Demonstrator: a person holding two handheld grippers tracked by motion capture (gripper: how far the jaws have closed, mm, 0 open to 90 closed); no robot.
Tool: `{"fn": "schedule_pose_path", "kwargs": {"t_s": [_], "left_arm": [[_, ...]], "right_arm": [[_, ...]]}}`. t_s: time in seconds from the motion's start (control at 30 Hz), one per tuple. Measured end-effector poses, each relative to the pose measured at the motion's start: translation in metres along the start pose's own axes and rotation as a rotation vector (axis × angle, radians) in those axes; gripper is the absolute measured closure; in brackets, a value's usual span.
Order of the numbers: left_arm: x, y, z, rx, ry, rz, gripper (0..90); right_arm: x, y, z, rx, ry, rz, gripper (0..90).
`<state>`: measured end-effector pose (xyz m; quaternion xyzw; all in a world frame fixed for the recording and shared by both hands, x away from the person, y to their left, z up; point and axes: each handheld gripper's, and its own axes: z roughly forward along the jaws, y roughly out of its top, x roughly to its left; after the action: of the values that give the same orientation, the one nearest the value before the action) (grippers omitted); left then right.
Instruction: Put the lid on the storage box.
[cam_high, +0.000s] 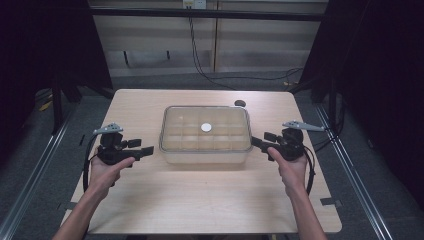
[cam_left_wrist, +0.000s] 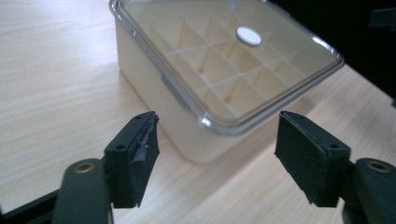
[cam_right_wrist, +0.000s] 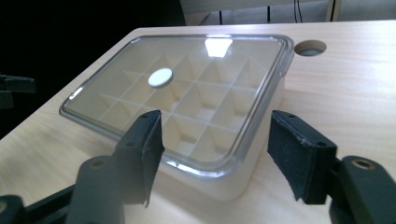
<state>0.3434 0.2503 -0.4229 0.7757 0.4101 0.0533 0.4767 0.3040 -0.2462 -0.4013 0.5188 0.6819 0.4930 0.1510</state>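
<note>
Both hands sit low in the frame; left gripper (cam_high: 149, 150) and right gripper (cam_high: 256, 141) gape wide, empty, flanking the lidded box (cam_high: 205, 134) at centre.

My tabletop (cam_high: 150, 200) is pale wood with rounded corners. A lidded, compartmented box (cam_high: 205, 135) sits on it, centred between the left and right edges and a little toward the far edge. Near the far edge, right of centre, is a round hole (cam_high: 240, 103).
</note>
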Motion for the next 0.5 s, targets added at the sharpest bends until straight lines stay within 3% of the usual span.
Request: {"fn": "schedule_pose_path", "kwargs": {"t_s": [0.13,0.43,0.5], "left_arm": [[0.000,-0.016,-0.003,0.017,0.002,-0.018,25.4],[-0.015,-0.039,-0.015,0.068,0.039,0.033,25.0],[-0.017,-0.045,-0.017,0.093,0.018,0.018,23.5]], "right_arm": [[0.004,-0.016,-0.012,0.007,0.007,-0.003,33.8],[0.013,-0.046,-0.037,0.008,-0.012,-0.003,31.1],[0.013,-0.054,-0.042,0.017,-0.018,-0.005,30.9]]}}
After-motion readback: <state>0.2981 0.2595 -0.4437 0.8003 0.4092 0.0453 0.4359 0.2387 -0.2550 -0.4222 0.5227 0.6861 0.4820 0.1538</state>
